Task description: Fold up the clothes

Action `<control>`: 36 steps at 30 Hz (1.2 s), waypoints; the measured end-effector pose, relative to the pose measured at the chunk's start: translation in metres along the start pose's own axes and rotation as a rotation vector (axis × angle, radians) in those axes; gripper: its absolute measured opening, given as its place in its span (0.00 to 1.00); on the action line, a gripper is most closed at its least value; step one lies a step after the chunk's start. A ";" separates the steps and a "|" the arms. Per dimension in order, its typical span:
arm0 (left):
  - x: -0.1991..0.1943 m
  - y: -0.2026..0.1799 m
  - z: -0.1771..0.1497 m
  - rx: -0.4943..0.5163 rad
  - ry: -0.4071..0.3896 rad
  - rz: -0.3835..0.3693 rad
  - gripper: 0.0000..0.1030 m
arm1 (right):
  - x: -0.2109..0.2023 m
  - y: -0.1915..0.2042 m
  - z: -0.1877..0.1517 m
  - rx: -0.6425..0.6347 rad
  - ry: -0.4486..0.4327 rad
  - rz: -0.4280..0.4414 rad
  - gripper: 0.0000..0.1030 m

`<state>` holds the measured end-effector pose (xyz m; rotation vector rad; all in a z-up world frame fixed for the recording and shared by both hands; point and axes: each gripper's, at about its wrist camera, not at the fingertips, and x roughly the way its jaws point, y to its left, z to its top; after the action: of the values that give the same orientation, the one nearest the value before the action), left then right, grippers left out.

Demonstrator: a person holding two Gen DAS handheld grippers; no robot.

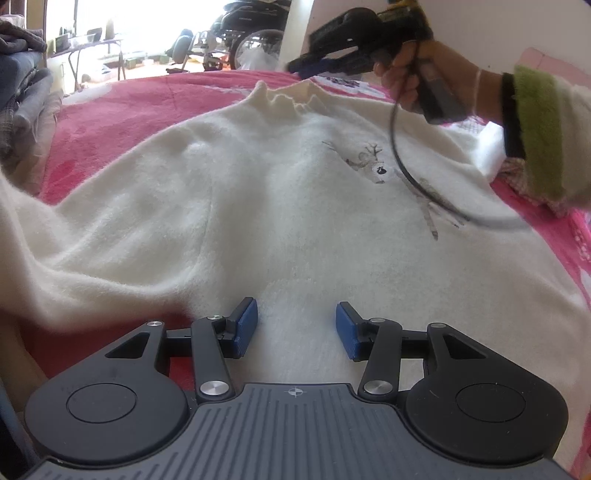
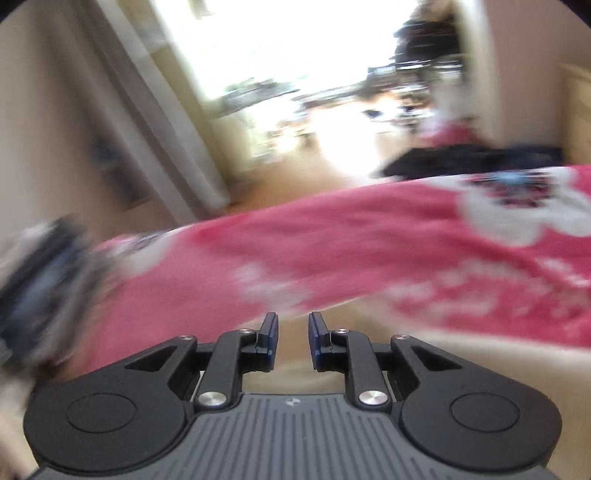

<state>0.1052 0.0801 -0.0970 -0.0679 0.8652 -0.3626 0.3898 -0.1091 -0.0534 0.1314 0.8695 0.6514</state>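
Note:
A fluffy white sweater (image 1: 277,192) lies front up on a pink blanket (image 1: 122,107), its collar (image 1: 284,98) at the far end and a reindeer motif (image 1: 373,166) on the chest. One sleeve (image 1: 55,258) trails off to the left. My left gripper (image 1: 297,325) hovers over the near hem, jaws apart, with nothing pinched. A hand (image 1: 406,77) holds my right gripper (image 1: 295,66) in the air beyond the collar. In the blurred right wrist view the right gripper (image 2: 292,332) shows a narrow gap with nothing in it, above the blanket's (image 2: 332,240) edge.
A black cable (image 1: 402,166) hangs from the right gripper across the sweater's chest. A green and white sleeve (image 1: 543,133) fills the right edge. Grey clothes (image 1: 22,92) are piled at the left. A wheelchair (image 1: 255,29) stands beyond the bed. A dark garment (image 2: 461,162) lies at the blanket's far end.

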 end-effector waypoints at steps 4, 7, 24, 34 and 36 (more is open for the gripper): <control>0.001 -0.004 0.001 0.014 0.009 0.014 0.46 | 0.050 0.009 -0.012 0.061 0.049 -0.091 0.18; 0.001 -0.007 0.000 0.032 0.005 0.028 0.46 | 0.041 -0.014 -0.016 0.293 -0.065 -0.065 0.21; 0.005 -0.024 0.010 0.058 0.065 0.116 0.49 | -0.322 -0.290 -0.127 0.783 -0.531 -0.471 0.41; -0.012 -0.049 0.038 0.129 0.072 0.203 0.49 | -0.351 -0.392 -0.103 0.981 -0.623 -0.469 0.56; -0.015 -0.051 0.039 0.113 0.079 0.214 0.49 | -0.346 -0.395 -0.093 0.989 -0.617 -0.423 0.57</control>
<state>0.1112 0.0336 -0.0507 0.1433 0.9186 -0.2140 0.3474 -0.6397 -0.0263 0.9582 0.5176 -0.2675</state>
